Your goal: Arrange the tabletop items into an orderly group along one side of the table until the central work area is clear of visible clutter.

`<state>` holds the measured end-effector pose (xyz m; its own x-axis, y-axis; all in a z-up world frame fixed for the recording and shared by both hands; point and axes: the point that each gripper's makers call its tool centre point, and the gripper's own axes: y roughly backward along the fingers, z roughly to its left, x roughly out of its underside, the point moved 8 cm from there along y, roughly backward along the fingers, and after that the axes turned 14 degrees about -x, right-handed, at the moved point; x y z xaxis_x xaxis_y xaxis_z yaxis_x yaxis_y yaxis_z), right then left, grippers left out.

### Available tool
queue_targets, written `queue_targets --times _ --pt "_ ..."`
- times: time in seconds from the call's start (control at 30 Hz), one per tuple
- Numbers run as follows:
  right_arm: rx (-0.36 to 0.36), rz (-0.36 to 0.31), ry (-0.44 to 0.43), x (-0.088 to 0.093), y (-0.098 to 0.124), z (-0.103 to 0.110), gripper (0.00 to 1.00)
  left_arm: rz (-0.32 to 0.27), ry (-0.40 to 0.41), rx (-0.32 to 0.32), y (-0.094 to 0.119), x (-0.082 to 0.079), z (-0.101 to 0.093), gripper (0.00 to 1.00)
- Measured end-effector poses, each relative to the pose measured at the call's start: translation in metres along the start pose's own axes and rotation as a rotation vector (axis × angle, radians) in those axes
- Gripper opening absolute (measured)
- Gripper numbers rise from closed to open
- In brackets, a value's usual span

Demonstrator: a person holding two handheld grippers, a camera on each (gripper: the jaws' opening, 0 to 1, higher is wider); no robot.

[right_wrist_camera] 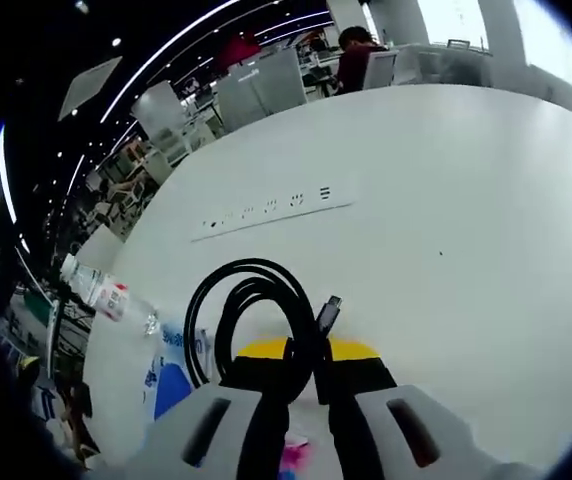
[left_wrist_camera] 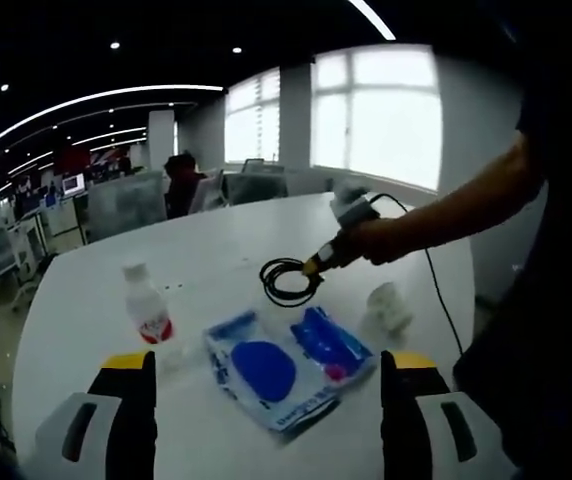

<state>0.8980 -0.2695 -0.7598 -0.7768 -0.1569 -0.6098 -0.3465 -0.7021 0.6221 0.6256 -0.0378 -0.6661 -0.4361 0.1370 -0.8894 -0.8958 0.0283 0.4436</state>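
Note:
A coiled black cable point(right_wrist_camera: 228, 305) hangs just above the white table point(right_wrist_camera: 446, 180), and my right gripper point(right_wrist_camera: 304, 372) is shut on its strands near the plug end. From the left gripper view, that right gripper point(left_wrist_camera: 322, 260) reaches in from the right in a person's hand, with the cable point(left_wrist_camera: 284, 281) looped below it. My left gripper point(left_wrist_camera: 266, 385) is open, its jaws wide apart over the table's near edge. A blue and white plastic packet point(left_wrist_camera: 284, 365) lies flat between them. A small clear bottle point(left_wrist_camera: 146, 306) with a red label stands to the left.
A crumpled white object point(left_wrist_camera: 390, 306) lies right of the packet. A thin black cord point(left_wrist_camera: 444, 310) trails off the right table edge. A row of sockets point(right_wrist_camera: 271, 208) is set into the tabletop. Office chairs point(left_wrist_camera: 126, 203) and a seated person point(left_wrist_camera: 180, 180) are beyond the far edge.

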Motion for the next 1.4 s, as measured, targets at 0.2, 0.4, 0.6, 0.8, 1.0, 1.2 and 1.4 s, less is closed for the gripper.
queue_targets --times 0.2,0.4,0.6,0.8,1.0,1.2,1.4 --pt "-0.022 -0.022 -0.008 -0.001 0.017 -0.003 0.07 0.003 -0.015 0.012 0.001 -0.001 -0.004 0.92" --pt "-0.044 -0.034 -0.011 0.001 0.034 -0.003 0.07 0.003 -0.017 0.022 0.001 -0.002 -0.006 0.92" --pt "-0.062 -0.050 -0.030 0.003 0.056 -0.010 0.07 0.006 -0.017 0.019 0.001 -0.002 -0.006 0.92" --pt "-0.043 -0.070 -0.039 0.007 0.080 -0.025 0.07 0.004 -0.006 0.008 0.004 -0.001 -0.006 0.92" --pt "-0.017 -0.066 -0.055 0.016 0.094 -0.042 0.07 0.010 0.000 0.003 0.008 0.002 -0.012 0.92" --pt "0.003 -0.052 -0.072 0.033 0.101 -0.053 0.07 0.008 0.001 0.000 0.011 0.002 -0.017 0.92" --pt "0.020 -0.042 -0.099 0.045 0.098 -0.071 0.07 0.007 0.005 -0.008 0.017 0.004 -0.021 0.92"
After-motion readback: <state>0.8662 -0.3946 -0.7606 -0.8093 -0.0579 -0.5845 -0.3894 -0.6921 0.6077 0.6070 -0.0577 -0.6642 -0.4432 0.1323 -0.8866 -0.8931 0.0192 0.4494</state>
